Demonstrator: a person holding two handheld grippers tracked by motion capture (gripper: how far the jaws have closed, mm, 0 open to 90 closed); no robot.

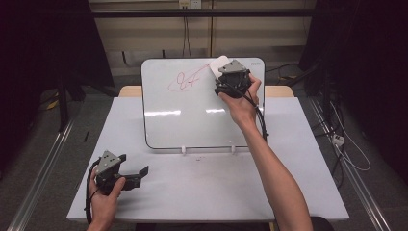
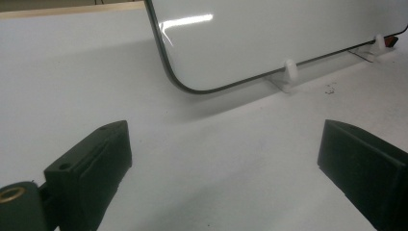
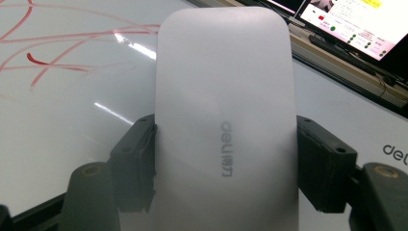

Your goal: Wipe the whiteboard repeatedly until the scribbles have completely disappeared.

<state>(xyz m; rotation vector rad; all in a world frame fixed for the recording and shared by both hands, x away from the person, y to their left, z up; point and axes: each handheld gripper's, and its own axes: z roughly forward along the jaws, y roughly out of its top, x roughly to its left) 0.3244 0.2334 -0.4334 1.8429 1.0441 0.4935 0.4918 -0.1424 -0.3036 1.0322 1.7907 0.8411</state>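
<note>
My right tool (image 3: 226, 163) is clenched on the white eraser (image 3: 226, 96), whose grey "deli" mark runs along its long axis, pointing away from me at the whiteboard's (image 1: 183, 120) top right corner beside the red scribble (image 1: 185, 81). My left tool (image 2: 221, 159) rests released on the counter (image 1: 207, 192).

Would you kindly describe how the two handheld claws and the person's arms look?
Both the left claw and the right claw are black, blocky units topped with a grey three-cornered plate, each trailing a black cable. The jaws are chunky black blocks with screw holes. The forearms are bare, without sleeves.
</note>
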